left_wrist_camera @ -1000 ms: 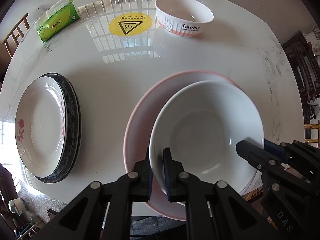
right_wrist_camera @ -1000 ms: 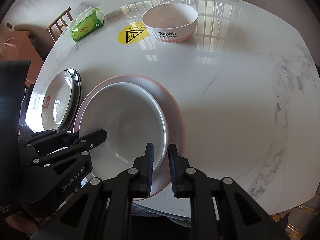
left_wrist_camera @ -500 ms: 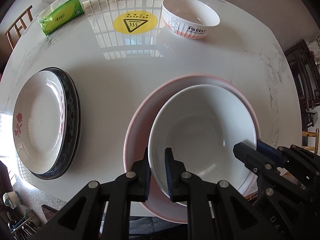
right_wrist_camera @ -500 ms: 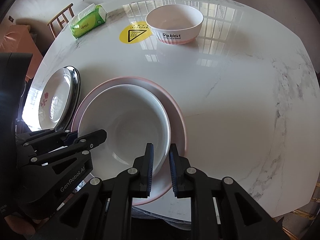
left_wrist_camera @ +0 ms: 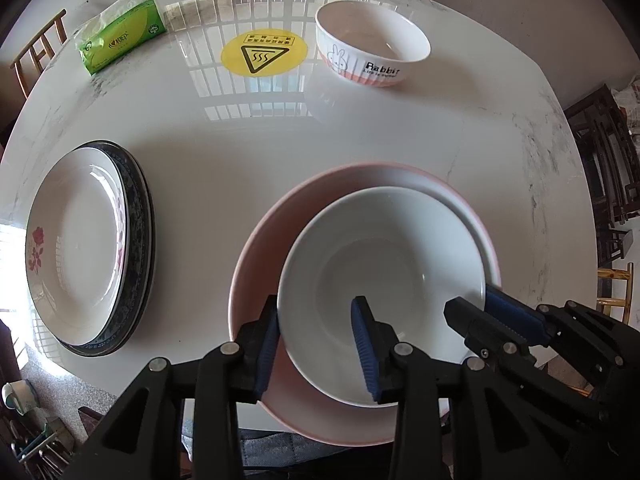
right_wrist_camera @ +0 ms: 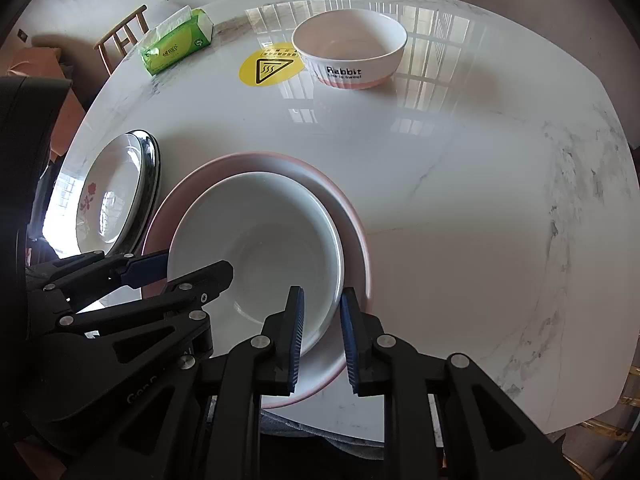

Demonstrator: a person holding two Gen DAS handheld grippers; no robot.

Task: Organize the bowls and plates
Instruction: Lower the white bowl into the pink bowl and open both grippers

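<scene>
**White bowl nested in pink plate, both grippers parted at its rim**

Nearest us, a plain white bowl (left_wrist_camera: 384, 280) sits inside a wide pink plate (left_wrist_camera: 260, 248) at the worktop's (left_wrist_camera: 360, 136) near edge. Our left gripper (left_wrist_camera: 316, 344) stands open, its fingers straddling the bowl's near-left rim. Our right gripper (right_wrist_camera: 322, 336) is open more narrowly, astride the near-right rim. Left lie two stacked plates (left_wrist_camera: 80, 248); far off stands a rabbit-printed bowl (left_wrist_camera: 372, 48).

bright daylight, window glare on glossy table (left_wrist_camera: 248, 92), sharp focus, fisheye bending, dark vignetted corners.
</scene>
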